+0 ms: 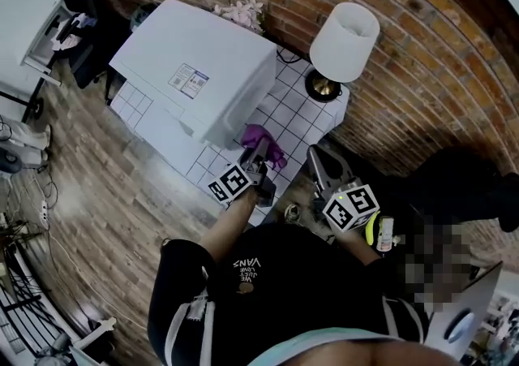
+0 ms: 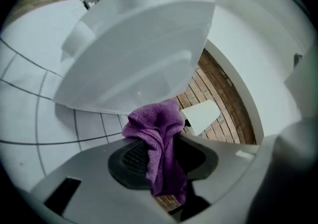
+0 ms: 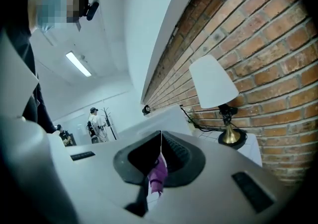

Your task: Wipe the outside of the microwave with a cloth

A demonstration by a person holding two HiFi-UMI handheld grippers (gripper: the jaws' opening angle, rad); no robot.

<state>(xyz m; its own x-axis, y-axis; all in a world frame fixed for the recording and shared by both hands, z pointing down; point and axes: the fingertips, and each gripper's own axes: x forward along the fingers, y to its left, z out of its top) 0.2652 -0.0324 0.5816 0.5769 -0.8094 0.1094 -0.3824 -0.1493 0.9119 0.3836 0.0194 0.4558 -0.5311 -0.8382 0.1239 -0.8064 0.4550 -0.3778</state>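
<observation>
A white microwave (image 1: 195,72) stands on a white tiled table (image 1: 304,113). My left gripper (image 1: 258,153) is shut on a purple cloth (image 1: 263,141) at the microwave's near right corner. In the left gripper view the cloth (image 2: 156,128) bunches above the jaws and hangs down between them, just short of the microwave's white side (image 2: 139,54). My right gripper (image 1: 318,163) is held back to the right, off the microwave. Its jaws (image 3: 160,136) meet at the tips with nothing held; a bit of purple shows through the gap beyond them.
A table lamp with a white shade (image 1: 340,44) stands on the table's far right corner, against the brick wall (image 1: 422,48). A small bottle (image 1: 385,234) and a laptop (image 1: 470,316) are at my right. Wood floor (image 1: 105,194) lies to the left.
</observation>
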